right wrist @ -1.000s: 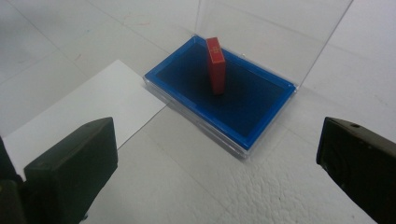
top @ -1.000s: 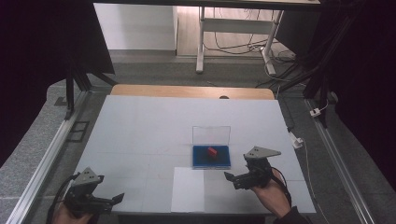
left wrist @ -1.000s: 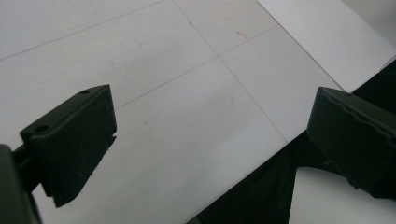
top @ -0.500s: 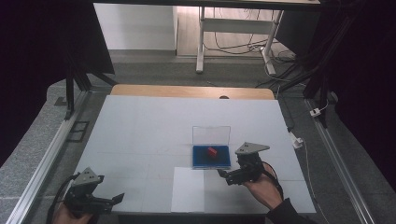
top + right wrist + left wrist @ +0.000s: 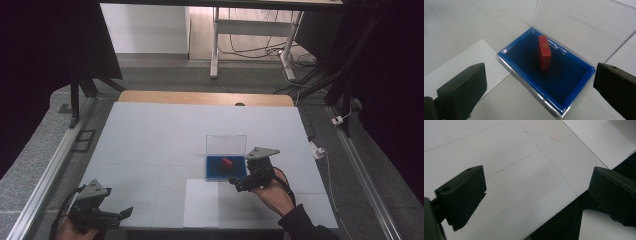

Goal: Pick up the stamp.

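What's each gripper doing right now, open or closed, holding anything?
Left gripper: open, holding nothing, low over the table at its near left corner.
Right gripper: open, holding nothing, just short of the blue tray with the red block.

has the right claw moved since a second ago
Yes. The right claw has shifted left and slightly forward, from right of the blue tray to just before its near right corner.
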The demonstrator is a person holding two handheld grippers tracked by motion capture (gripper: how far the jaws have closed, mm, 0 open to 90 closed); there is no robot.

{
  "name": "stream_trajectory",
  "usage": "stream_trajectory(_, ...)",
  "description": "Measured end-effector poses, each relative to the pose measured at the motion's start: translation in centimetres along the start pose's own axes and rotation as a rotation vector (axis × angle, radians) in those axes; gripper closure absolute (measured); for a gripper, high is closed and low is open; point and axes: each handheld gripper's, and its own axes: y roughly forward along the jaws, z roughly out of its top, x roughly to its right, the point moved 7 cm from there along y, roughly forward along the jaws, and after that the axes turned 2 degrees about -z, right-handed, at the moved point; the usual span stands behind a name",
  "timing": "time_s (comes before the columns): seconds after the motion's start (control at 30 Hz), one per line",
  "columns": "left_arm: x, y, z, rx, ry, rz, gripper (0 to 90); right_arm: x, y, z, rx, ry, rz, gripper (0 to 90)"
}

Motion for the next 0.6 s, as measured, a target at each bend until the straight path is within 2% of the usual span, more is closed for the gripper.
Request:
stream_trajectory(0.5, 0.0, 0.0, 0.0, -0.001, 0.003, -0.001, 2.1, 0.3, 3.4, 0.7, -0.053, -0.044, 0.0, 0.0)
stream_trajectory(0.57, 0.0, 0.0, 0.0, -0.001, 0.003, -0.001, 2.1, 0.3, 3.6, 0.7, -0.056, -0.053, -0.001, 1.6)
stream_trajectory(0.6, 0.0, 0.0, 0.0, -0.001, 0.003, -0.001, 2.0, 0.4, 3.9, 0.8, -0.058, -0.059, -0.005, 6.2)
